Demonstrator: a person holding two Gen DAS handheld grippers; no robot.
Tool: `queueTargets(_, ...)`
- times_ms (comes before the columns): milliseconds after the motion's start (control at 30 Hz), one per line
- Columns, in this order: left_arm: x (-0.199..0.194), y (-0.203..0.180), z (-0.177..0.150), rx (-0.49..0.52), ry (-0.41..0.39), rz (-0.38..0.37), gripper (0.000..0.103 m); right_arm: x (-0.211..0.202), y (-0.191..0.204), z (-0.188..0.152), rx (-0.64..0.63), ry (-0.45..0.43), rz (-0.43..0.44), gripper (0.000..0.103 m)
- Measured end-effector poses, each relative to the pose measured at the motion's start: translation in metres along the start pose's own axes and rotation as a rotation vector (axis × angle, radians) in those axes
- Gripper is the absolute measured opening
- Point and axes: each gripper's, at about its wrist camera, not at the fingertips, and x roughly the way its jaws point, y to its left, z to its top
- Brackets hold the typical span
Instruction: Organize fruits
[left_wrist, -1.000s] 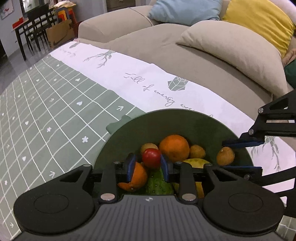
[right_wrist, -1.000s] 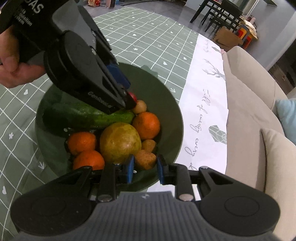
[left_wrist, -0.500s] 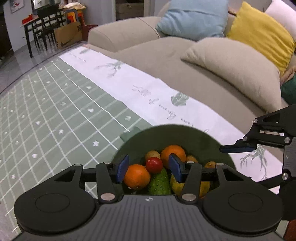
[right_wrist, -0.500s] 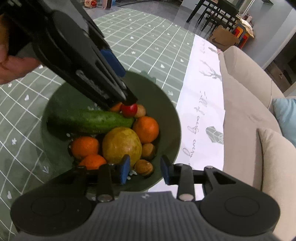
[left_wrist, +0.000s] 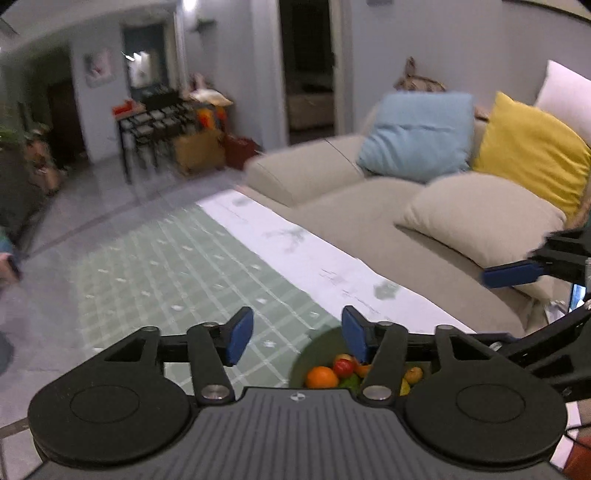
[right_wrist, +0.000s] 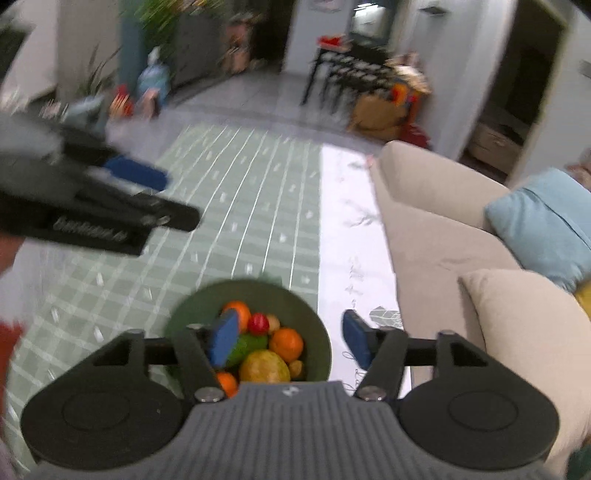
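Note:
A dark green bowl sits on the green checked tablecloth and holds oranges, a red tomato, a green cucumber, a yellow-green round fruit and small brown fruits. The bowl also shows in the left wrist view, low and partly hidden. My left gripper is open and empty, high above the table. My right gripper is open and empty, well above the bowl. The left gripper also shows at the left of the right wrist view.
A beige sofa with blue, yellow and beige cushions runs along the table's far side. A white printed strip edges the tablecloth. A dark table and boxes stand far back.
Both grippers have opened wide and lifted up and back from the bowl, leaving the tomato and the small brown fruit in it. Both views are motion-blurred.

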Motion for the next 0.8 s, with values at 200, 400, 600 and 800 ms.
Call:
queueTargets(200,-0.061,0.006,-0.018,-0.085,-0.107,0.069,0.084,-0.057,0.019,-0.019,0.203,-0.146,-0.045,0.086)
queueTargets(400,-0.091,0.006,-0.05,-0.067,-0.171,0.152,0.088,-0.094,0.057,-0.049,0.277,-0.262,-0.075,0.095)
queueTargets(600,-0.096,0.008,-0.082,-0.114,-0.166,0.166,0.09,-0.118,0.098,-0.083,0.314,-0.35,-0.125,0.098)
queueTargets(800,-0.085,0.006,-0.108,-0.129,-0.075,0.139,0.09,-0.12,0.129,-0.114,0.243,-0.356,-0.204,0.098)
